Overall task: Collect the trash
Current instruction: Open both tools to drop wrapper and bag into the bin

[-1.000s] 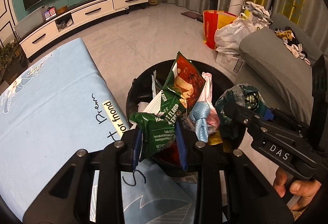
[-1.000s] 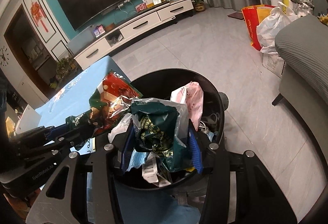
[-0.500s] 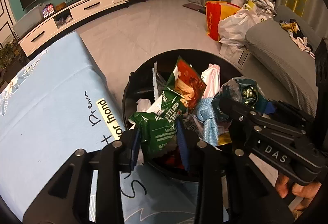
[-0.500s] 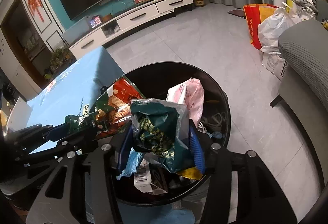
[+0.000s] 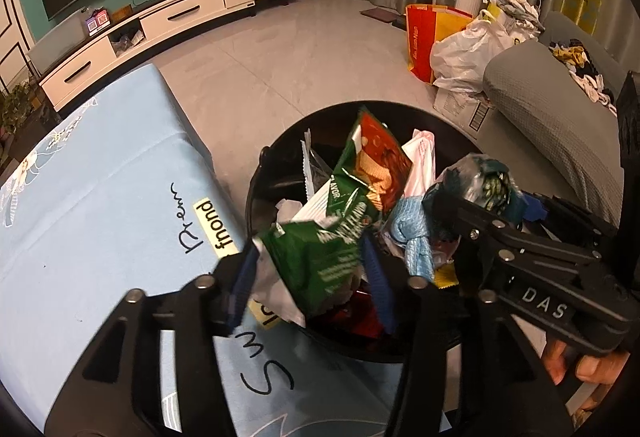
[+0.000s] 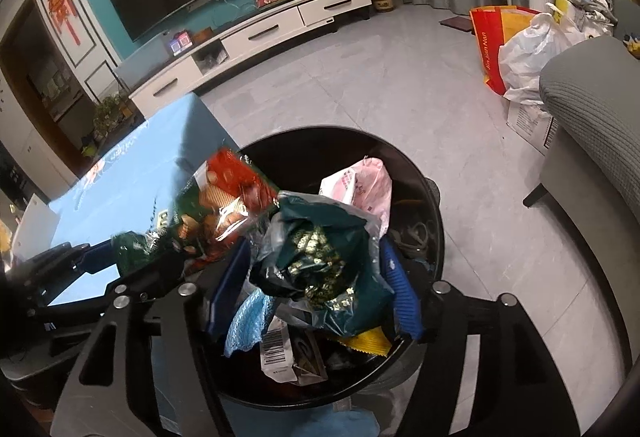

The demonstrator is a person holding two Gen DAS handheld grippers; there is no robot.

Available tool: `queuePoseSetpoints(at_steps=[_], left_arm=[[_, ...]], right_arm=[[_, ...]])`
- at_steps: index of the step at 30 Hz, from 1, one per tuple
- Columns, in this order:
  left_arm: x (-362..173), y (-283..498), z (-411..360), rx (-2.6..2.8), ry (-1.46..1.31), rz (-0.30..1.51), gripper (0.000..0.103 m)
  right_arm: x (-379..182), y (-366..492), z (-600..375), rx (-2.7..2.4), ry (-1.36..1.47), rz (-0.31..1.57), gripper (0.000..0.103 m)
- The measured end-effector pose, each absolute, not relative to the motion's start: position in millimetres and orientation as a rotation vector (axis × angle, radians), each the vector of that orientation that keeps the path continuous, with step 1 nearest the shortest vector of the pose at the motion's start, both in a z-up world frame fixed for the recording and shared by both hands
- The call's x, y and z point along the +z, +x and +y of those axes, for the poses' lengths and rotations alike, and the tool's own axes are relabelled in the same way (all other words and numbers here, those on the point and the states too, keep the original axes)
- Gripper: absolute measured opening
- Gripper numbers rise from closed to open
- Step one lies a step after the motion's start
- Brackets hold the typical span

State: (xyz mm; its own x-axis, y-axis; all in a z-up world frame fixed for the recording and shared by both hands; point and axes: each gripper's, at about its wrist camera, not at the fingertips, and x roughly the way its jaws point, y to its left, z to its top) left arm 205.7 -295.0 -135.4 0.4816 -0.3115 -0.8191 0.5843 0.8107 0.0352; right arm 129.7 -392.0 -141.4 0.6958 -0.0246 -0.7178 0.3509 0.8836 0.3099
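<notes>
A round black trash bin (image 5: 280,153) stands on the floor beside the table; it also shows in the right wrist view (image 6: 420,193). My left gripper (image 5: 310,271) is shut on a green and red snack bag (image 5: 344,213) and holds it over the bin's near rim. My right gripper (image 6: 316,277) is shut on a dark green crumpled wrapper (image 6: 324,249) in clear plastic, also over the bin. A pink bag (image 6: 360,185), a blue cloth (image 5: 416,233) and other wrappers lie inside the bin.
A table with a light blue cloth (image 5: 100,197) lies left of the bin. A grey sofa (image 5: 560,117) stands at the right, with shopping bags (image 5: 452,41) beyond it. A white TV cabinet (image 6: 260,37) lines the far wall across open floor.
Both grippers have moved forward and lower over the bin with their wrappers still held. The left gripper's bag has tilted and blurs with motion.
</notes>
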Motion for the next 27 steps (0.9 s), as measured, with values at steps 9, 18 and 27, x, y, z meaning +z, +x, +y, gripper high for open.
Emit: queuePoseSetpoints(at_steps=[9, 18, 27], left_arm=[[-117.7, 205.3, -282.8, -0.545, 0.289, 0.881, 0.071], [-102.2, 197.7, -267.0, -0.531, 0.249, 0.856, 0.083], [-91.0, 184.6, -252.3, -0.52, 0.24, 0.851, 0.092]], right_arm=[[-120.9, 117.5, -395.8, -0.211, 0.473, 0.722, 0.081], [-106.4, 107.0, -393.1, -0.206, 0.491, 0.703, 0.084], [-89.3, 91.0, -380.6, -0.212, 0.46, 0.703, 0.092]])
